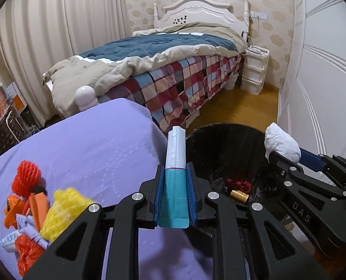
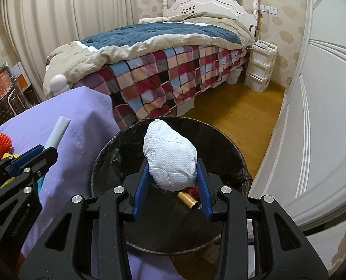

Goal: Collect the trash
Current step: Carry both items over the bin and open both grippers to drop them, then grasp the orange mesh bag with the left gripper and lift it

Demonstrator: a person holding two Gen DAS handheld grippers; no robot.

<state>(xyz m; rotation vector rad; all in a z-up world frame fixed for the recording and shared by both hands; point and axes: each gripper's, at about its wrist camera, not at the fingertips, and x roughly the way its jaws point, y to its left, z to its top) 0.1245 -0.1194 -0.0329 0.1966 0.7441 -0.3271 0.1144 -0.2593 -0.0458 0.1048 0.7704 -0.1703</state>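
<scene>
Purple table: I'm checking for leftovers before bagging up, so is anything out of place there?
Yes. A heap of litter, red, orange and yellow foam netting with paper scraps, lies on the purple table, not in the black-lined bin beside it.

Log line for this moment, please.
left gripper: shut on teal-white packet | right gripper: shut on crumpled tissue, over bin | more trash on purple cloth

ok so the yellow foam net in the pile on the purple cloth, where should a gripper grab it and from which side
Take the yellow foam net at its upper end, which sticks up clear of the pile. Come from above, on the side toward the bare purple cloth: orange scraps crowd its other flank. It looks soft, so it should squash between the pads.
</scene>
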